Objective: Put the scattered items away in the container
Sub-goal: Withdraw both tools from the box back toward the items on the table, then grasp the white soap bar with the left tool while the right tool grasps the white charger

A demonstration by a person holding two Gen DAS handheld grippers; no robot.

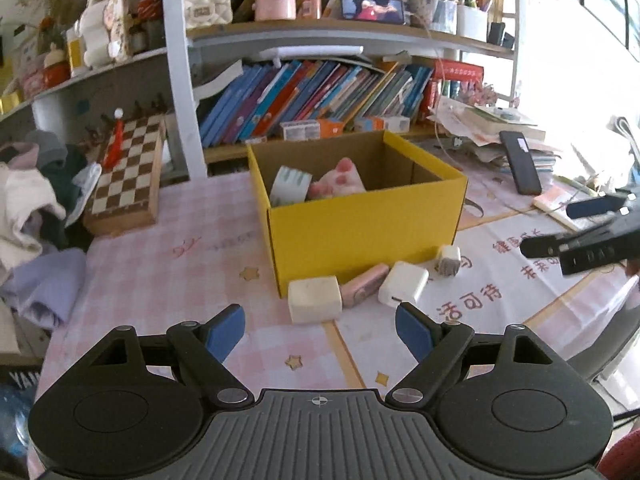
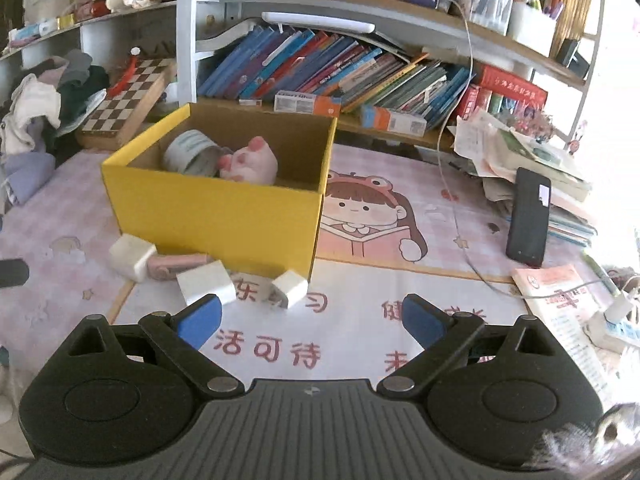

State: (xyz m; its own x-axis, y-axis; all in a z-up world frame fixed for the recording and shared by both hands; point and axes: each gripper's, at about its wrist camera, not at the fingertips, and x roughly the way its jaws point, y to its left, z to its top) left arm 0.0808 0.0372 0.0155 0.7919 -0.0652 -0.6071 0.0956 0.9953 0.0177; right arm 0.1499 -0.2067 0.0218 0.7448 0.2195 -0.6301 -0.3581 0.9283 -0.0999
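A yellow cardboard box [image 1: 360,232] [image 2: 216,216] stands on the table with a pink plush toy [image 1: 340,182] [image 2: 250,162] and a white-green roll [image 1: 290,184] [image 2: 190,152] inside. Along its front lie a cream block [image 1: 314,298] [image 2: 130,256], a pink case [image 1: 364,288] [image 2: 176,266], a white charger [image 1: 402,288] [image 2: 206,284] and a small white cube [image 1: 449,259] [image 2: 289,288]. My left gripper [image 1: 320,332] is open, just short of the cream block. My right gripper [image 2: 312,322] is open, near the charger and cube; it also shows at the right edge [image 1: 560,228] of the left wrist view.
A chessboard box [image 1: 128,176] and a heap of clothes [image 1: 28,204] lie left of the box. A black phone [image 2: 528,216], piled papers and a cable [image 2: 460,220] sit on the right. Shelves of books [image 1: 312,96] line the back. A red booklet [image 2: 560,300] lies near right.
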